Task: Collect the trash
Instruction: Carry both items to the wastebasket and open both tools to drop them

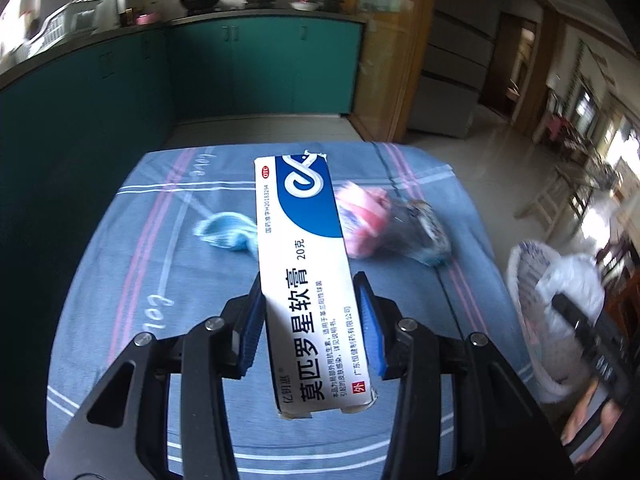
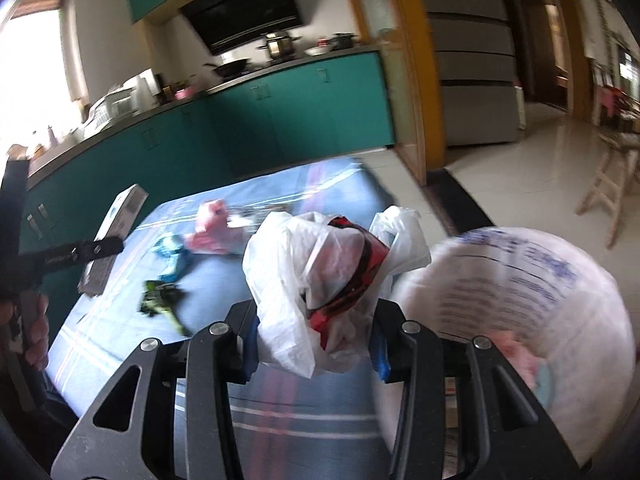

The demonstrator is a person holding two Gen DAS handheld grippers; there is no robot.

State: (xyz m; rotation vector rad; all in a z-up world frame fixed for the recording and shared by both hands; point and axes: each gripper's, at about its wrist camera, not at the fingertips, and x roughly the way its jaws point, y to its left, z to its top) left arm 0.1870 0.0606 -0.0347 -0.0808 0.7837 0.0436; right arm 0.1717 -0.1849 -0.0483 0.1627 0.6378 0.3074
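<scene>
Left gripper (image 1: 310,316) clamps ointment box (image 1: 304,264), right gripper (image 2: 316,344) grips white plastic bag (image 2: 296,280) — bin (image 2: 520,288) beside

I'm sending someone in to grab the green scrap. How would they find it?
Start at the blue striped cloth covering the table before the teal cabinets. On its near left part, closer than the crumpled blue wrapper and pink wrapper, lies the green scrap. It alone is bright green with black, and spiky.
</scene>
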